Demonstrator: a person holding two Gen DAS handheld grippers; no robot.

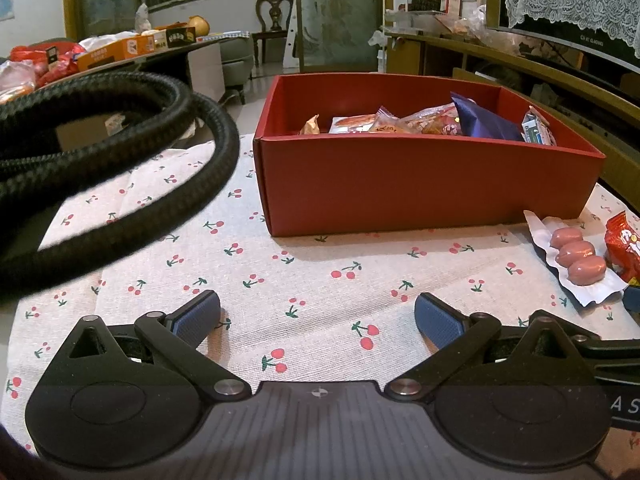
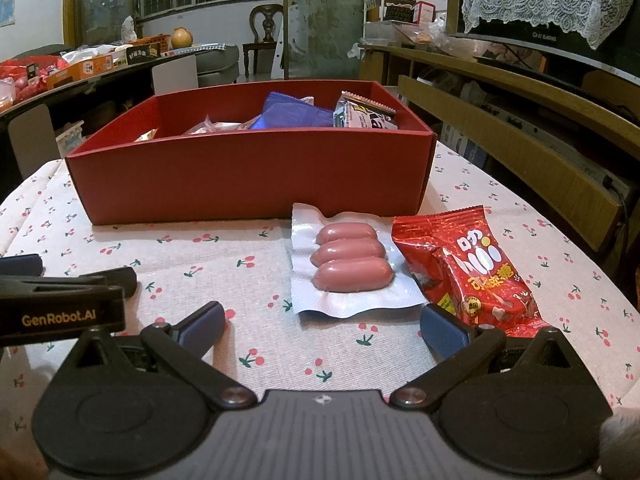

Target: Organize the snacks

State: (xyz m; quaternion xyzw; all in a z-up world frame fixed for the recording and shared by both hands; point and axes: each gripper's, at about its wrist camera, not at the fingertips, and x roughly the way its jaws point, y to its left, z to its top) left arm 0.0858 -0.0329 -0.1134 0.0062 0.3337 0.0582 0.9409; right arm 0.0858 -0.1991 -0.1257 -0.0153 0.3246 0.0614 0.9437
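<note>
A red cardboard box (image 2: 248,176) stands on the cherry-print tablecloth and holds several wrapped snacks, among them a blue packet (image 2: 296,114). In front of it lie a clear pack of three pink sausages (image 2: 352,266) and a red candy bag (image 2: 476,272). My right gripper (image 2: 322,322) is open and empty, just short of the sausage pack. My left gripper (image 1: 316,318) is open and empty, low over bare cloth in front of the box (image 1: 424,188). The sausage pack (image 1: 576,258) and red bag (image 1: 626,250) lie to its right.
A thick black braided cable (image 1: 132,184) loops over the table's left side. The left gripper's body (image 2: 60,308) shows at the left of the right wrist view. A wooden bench and TV cabinet (image 2: 520,120) stand on the right, a cluttered table (image 2: 80,68) at the back left.
</note>
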